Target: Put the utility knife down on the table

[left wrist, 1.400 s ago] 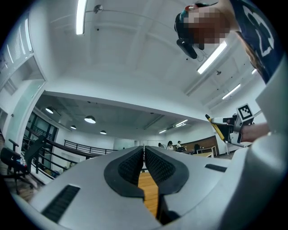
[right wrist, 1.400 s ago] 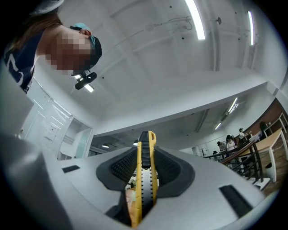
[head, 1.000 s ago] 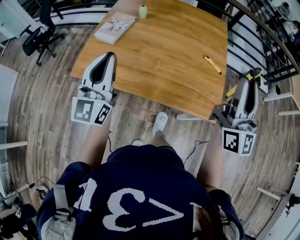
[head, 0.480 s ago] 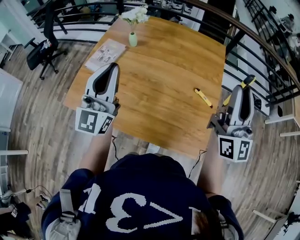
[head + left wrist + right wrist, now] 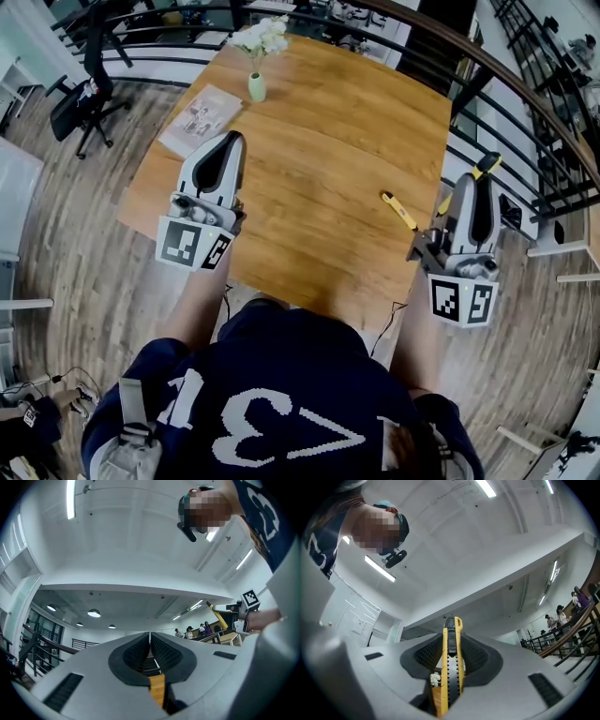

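The yellow and black utility knife (image 5: 484, 169) is clamped in my right gripper (image 5: 485, 180), which is shut on it at the right edge of the wooden table (image 5: 328, 141). In the right gripper view the knife (image 5: 451, 663) stands upright between the ribbed pads, its tip above them, with only ceiling behind. My left gripper (image 5: 231, 141) hovers over the table's left part, shut and empty. In the left gripper view its jaws (image 5: 150, 637) meet at the tips, and the knife (image 5: 218, 618) shows far to the right.
A second yellow tool (image 5: 399, 210) lies on the table near the right gripper. A booklet (image 5: 200, 119) and a small vase of white flowers (image 5: 255, 86) stand at the far left. A black railing (image 5: 525, 112) runs along the right. An office chair (image 5: 80, 94) stands at left.
Both grippers have moved forward together. The left one now hangs over the tabletop and the right one has drawn level with the table's right edge, the knife still held.
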Demonstrator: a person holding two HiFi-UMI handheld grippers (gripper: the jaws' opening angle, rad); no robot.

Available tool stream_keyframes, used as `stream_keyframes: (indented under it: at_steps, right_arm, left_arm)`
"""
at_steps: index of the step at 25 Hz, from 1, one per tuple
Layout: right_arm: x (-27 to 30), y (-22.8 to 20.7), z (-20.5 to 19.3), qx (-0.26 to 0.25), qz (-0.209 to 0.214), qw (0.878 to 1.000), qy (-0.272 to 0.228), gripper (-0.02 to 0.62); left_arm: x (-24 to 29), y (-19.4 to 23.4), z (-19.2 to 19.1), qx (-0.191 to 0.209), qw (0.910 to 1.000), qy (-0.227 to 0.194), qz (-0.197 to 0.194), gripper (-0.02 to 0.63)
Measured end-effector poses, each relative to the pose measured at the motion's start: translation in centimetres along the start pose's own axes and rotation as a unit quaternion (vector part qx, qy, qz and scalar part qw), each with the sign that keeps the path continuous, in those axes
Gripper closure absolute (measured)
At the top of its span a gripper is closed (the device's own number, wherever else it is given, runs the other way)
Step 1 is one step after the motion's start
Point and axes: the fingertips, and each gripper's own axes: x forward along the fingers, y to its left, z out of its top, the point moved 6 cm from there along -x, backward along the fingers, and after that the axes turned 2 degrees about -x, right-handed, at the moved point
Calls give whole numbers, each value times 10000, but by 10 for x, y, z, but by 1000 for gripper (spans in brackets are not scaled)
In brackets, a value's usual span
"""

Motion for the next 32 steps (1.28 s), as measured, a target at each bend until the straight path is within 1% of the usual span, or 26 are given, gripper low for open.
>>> stream_keyframes:
  at_steps: [10,14,19,22,26,32]
  right_arm:
    - [13,8,-10,-63,-225,9995,224,463]
    - [16,11,-15,-105,-325,9989,309,465]
    - [20,12,-27,-176,-348,9983,443,463]
    - [23,10,-48,-123,-397,9970,653,463]
    - [23,12,-92,-35,-387,9924,1164,463]
    - [9,19,-166,88,-351,9783,2042,463]
  left_arm:
    - [33,10,-22,-314,9986,187,-373,580]
    - [40,17,-29,-466,9979,233,-397,580]
    - [46,26,-41,-494,9977,248,-397,580]
    - [53,29,-58,-514,9969,372,-473,581]
    - [55,30,-90,-611,9942,654,-599,580]
    - [40,25,-141,-900,9895,993,-535,581]
